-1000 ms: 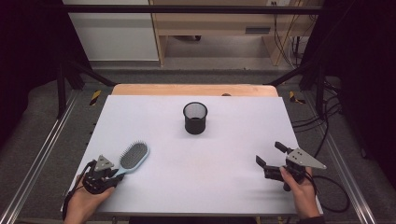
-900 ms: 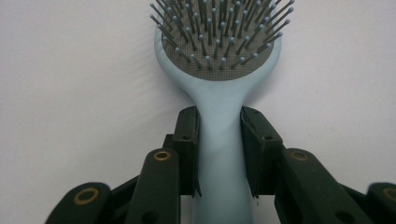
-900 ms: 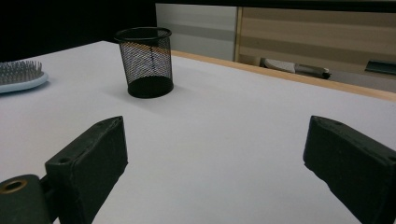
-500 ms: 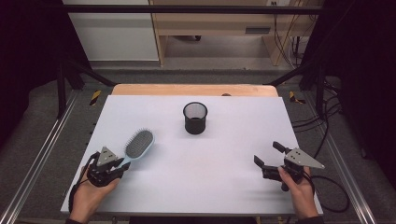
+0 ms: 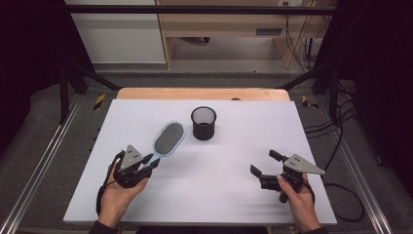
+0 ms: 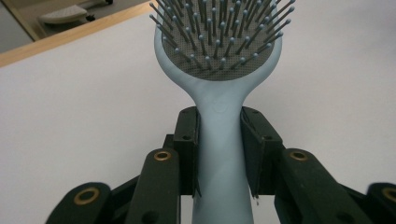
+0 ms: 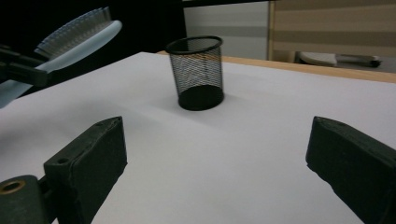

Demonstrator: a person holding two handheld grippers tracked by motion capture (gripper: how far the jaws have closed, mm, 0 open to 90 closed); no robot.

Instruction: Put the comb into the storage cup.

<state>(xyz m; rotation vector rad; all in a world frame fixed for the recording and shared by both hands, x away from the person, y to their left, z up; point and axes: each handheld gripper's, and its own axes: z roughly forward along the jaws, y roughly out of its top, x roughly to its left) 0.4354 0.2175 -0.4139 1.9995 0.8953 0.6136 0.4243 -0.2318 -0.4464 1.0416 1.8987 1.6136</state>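
Observation:
A pale blue hairbrush (image 5: 165, 141) with grey bristles is lifted off the white table (image 5: 243, 146), its head pointing toward a black mesh cup (image 5: 203, 123). My left gripper (image 5: 146, 163) is shut on the brush handle (image 6: 219, 154); both pads press its sides. The brush head (image 6: 219, 42) faces the camera in the left gripper view. My right gripper (image 5: 265, 163) hovers at the front right, jaws wide open with nothing between them. In the right gripper view the mesh cup (image 7: 196, 72) stands upright ahead and the brush (image 7: 70, 39) hangs at the upper left.
A wooden strip (image 5: 199, 93) borders the table's far edge. Metal rails (image 5: 39, 165) run along both sides, and cables (image 5: 341, 146) lie on the floor at the right. A wooden bench (image 5: 229, 24) stands beyond the table.
My left gripper has carried the brush up and to the right, toward the mesh cup. The right gripper has shifted slightly left and stays open.

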